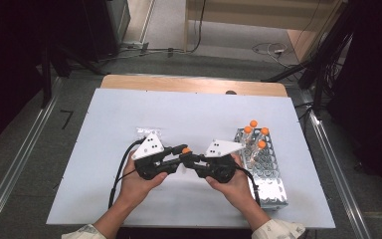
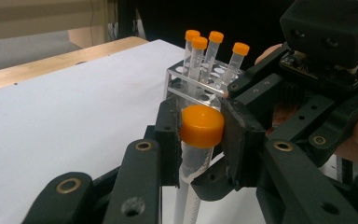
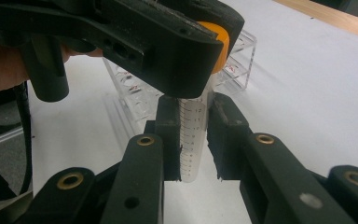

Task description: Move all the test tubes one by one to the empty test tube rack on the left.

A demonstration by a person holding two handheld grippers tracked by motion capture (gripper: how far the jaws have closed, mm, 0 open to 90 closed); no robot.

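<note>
A clear graduated tube with an orange cap (image 1: 186,150) is held between my two grippers over the middle of the white table. My left gripper (image 2: 201,127) is shut on the orange cap (image 2: 202,122), with a pad pressed on each side of it. The tube body (image 2: 195,163) hangs below the cap. My right gripper (image 3: 193,140) is shut on the tube's graduated body (image 3: 192,133), lower down. In the high view the left gripper (image 1: 181,149) and right gripper (image 1: 189,159) meet tip to tip, each held in a hand.
A metal tube rack (image 1: 268,179) stands at the right of the white table top (image 1: 179,109), with several orange-capped tubes (image 1: 255,133) at its far end. A clear plastic rack (image 1: 146,132) lies behind the left gripper. The table's wooden edge (image 1: 189,83) runs along the back.
</note>
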